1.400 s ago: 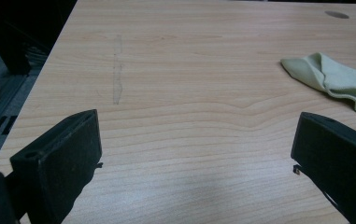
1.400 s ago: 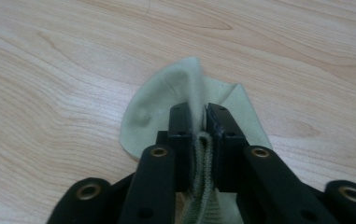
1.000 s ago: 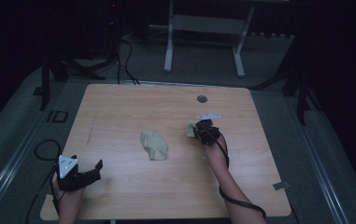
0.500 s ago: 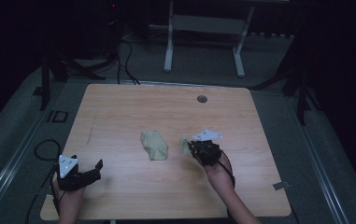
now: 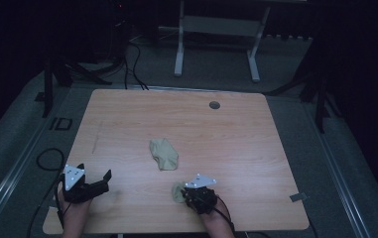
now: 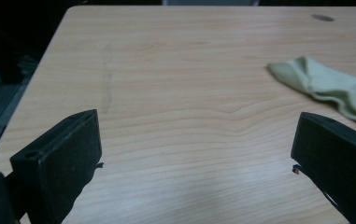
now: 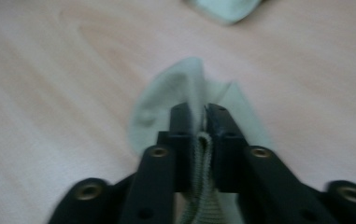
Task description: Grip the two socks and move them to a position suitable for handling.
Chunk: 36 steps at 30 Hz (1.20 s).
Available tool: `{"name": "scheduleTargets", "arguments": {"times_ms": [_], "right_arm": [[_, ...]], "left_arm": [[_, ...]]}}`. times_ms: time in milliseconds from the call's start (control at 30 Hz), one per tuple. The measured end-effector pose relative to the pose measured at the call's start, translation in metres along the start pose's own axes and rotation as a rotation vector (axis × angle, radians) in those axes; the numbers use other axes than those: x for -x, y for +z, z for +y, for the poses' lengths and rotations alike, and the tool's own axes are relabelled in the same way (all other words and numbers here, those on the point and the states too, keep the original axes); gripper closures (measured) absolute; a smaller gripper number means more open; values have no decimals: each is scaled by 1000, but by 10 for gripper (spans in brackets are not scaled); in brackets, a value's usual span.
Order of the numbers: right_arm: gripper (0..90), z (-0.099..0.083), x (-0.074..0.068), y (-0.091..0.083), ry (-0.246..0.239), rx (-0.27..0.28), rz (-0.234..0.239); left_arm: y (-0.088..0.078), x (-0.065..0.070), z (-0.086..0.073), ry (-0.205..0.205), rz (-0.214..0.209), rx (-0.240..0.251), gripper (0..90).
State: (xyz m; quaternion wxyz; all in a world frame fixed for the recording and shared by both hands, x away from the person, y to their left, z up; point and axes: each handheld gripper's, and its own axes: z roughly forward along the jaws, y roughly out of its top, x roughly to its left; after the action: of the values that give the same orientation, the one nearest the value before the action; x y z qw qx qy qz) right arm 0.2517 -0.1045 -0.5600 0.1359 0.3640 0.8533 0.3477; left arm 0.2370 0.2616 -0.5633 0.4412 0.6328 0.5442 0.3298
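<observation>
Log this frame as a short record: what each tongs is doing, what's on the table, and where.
left tongs: open, near the table's front left corner, nothing between the jaws
right tongs: shut on sock, jaws have just been opening a little, fabric between them
held sock: at the table's front edge
second sock: lies loose at mid-table, apart from both tongs
table: light wood, round hole near the far edge

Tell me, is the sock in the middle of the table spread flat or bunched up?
Bunched up: the sock lies folded over itself in a short lump.

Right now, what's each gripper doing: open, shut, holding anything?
Left gripper: open, nothing between its jaws.
Right gripper: shut on a pale green fabric sock, jaws just loosening slightly.
</observation>
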Motion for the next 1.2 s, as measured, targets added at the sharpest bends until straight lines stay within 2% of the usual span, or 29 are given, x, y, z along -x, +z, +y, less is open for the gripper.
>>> {"name": "scheduleTargets", "arguments": {"times_ms": [33,67,100,200,300,400,467,500,533,567,600,633,667,700,733,767,833,900,933,967,1033,1100,1200], "right_arm": [[700,-2,-3,4,-7,6,3],[639,-2,-7,5,-5,16,-13],[597,0,-10,7,-10,16,-13],[533,5,-14,15,-21,24,-33],[465,11,-15,23,-9,39,-50],[394,18,-18,30,-17,28,-61],[394,20,-19,32,-15,25,-59],[326,22,-19,32,-2,16,-36],[326,22,-19,32,-2,16,-36],[302,25,-18,26,2,14,-3],[283,28,-15,21,2,22,9],[283,28,-15,21,2,22,9],[273,31,-12,13,3,38,25],[256,36,-5,-1,-11,63,29],[256,38,-3,-7,-23,72,27],[273,39,1,-14,-43,83,12],[361,39,8,-26,-74,95,11],[493,36,13,-32,-81,91,27],[507,34,14,-34,-97,92,41],[565,31,13,-34,-113,83,31],[603,25,9,-29,-148,52,50],[626,20,5,-20,-174,8,56],[628,13,-1,-8,-202,-45,56]], "left_arm": [[0,0,0,0,0,0,16],[0,5,1,21,-40,8,16],[0,9,1,37,-60,9,16],[1,22,3,90,-130,19,16],[3,38,4,146,-185,27,16],[6,51,4,170,-242,24,16],[6,51,4,170,-242,24,16],[9,65,6,173,-309,-6,16],[9,65,6,173,-309,-6,17],[10,75,8,190,-342,-46,16],[12,82,9,215,-354,-80,16],[12,82,9,215,-354,-80,16],[12,82,9,215,-354,-80,16],[14,97,9,264,-379,-105,17],[15,102,11,254,-419,-117,17],[16,106,13,241,-480,-125,17],[16,114,15,278,-525,-117,122],[16,123,17,321,-601,-124,242],[17,127,18,339,-635,-125,354],[19,132,17,353,-658,-134,434],[26,138,17,360,-698,-174,600],[34,144,15,380,-705,-218,699],[42,151,13,452,-680,-269,805]]}}
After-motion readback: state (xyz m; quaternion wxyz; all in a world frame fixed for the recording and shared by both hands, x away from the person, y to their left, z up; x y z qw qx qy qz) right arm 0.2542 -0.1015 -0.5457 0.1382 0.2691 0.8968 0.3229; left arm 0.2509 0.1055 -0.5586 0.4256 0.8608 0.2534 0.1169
